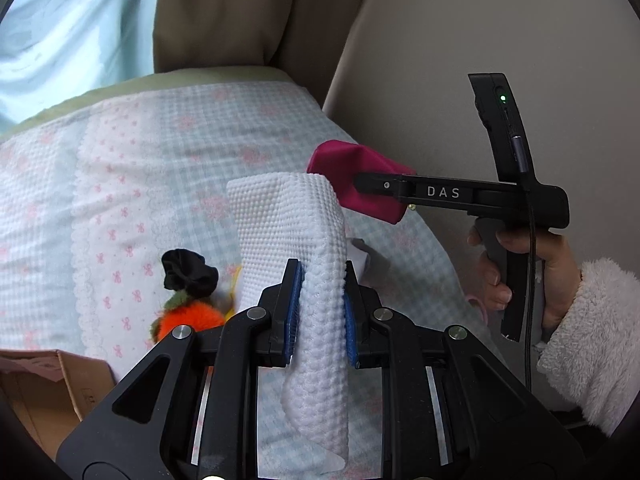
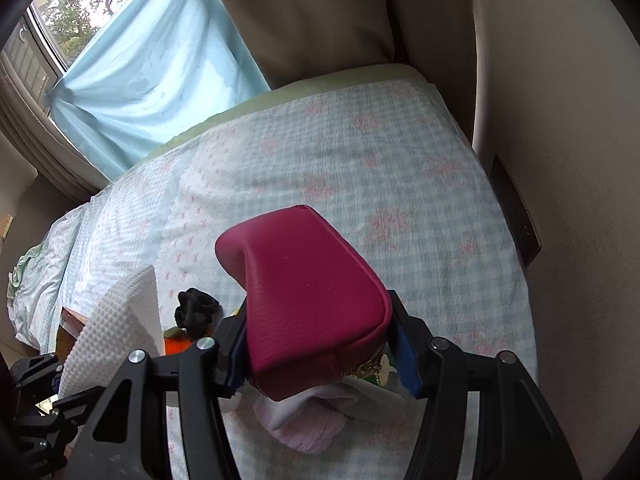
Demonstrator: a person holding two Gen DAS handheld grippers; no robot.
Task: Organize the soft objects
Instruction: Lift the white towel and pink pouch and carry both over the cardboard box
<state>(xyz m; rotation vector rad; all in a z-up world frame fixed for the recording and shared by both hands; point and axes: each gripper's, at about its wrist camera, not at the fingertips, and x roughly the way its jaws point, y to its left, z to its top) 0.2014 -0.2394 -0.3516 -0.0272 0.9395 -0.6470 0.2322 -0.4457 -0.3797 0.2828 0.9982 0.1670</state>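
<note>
Above a bed (image 2: pixel 400 184) with a checked cover, the left claw (image 1: pixel 319 300) was clamped nearly closed on a white textured cloth (image 1: pixel 288 232). To its right, the right claw (image 2: pixel 320 344) stood half open, gripping a magenta pouch (image 2: pixel 304 280). A black scrunchie (image 1: pixel 190 274) lay on the bed's near left.

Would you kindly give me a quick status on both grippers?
Left gripper shut on white textured cloth. Right gripper shut on magenta pouch. Both held above the bedspread. Nothing in the way.
</note>
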